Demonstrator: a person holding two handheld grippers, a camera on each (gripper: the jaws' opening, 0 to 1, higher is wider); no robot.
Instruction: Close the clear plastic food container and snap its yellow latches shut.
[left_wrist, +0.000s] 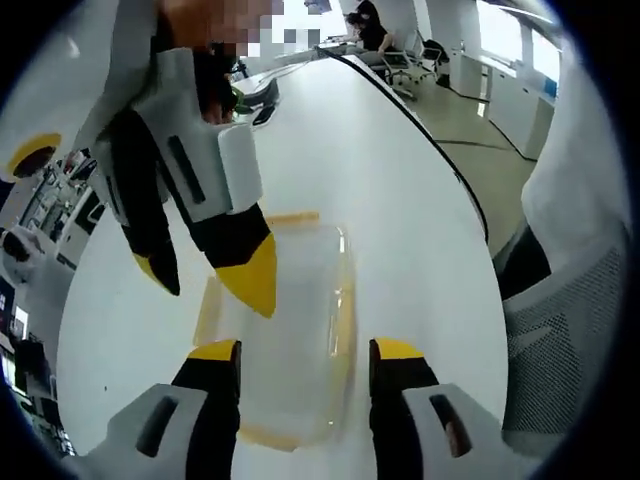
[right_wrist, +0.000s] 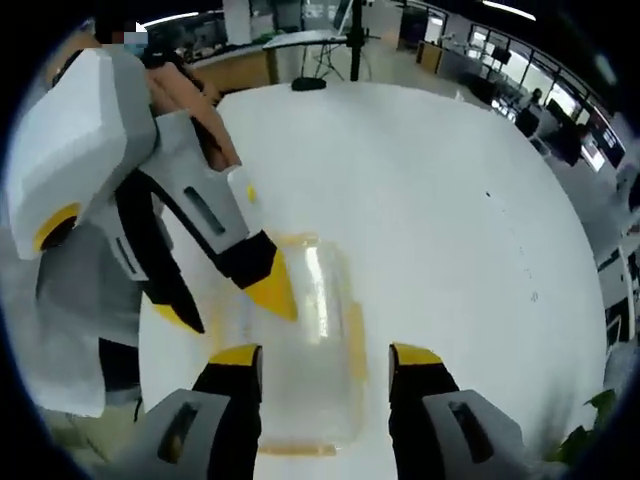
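two claws over a clear food container on a white desk

left gripper view: the left claw (left_wrist: 305, 350) rises from the near edge with its two yellow-tipped black jaws set apart and nothing between them but air. just beyond and partly between the jaws lies the clear plastic food container (left_wrist: 295, 330), flat on the white desk (left_wrist: 400, 200), its long side running away from the camera. its yellow latches (left_wrist: 344, 310) show as pale yellow strips along the left and right sides and at the far and near ends; whether they are snapped down cannot be told through the blur. the right claw (left_wrist: 210, 275) reaches in from the upper left, white-bodied with black fingers tipped yellow, jaws parted; one yellow tip hangs over the left part of the container, the other out past its left edge over the desk. whether the tip touches the lid cannot be told. a grey mesh sleeve (left_wrist: 560, 340) fills the right side. far off, a seated person (left_wrist: 372, 28) and office chairs (left_wrist: 405, 65) stand past the desk's end.

right gripper view: the right claw (right_wrist: 325, 362) stands at the near edge, jaws apart and empty, the container (right_wrist: 305, 340) lying between and beyond them on the desk (right_wrist: 430, 200). a yellow latch (right_wrist: 355, 335) runs along its right side. the left claw (right_wrist: 230, 300) comes in from the left, jaws parted, one yellow tip over the container's left part near the far end. a green plant (right_wrist: 590, 420) sits at the lower right edge.
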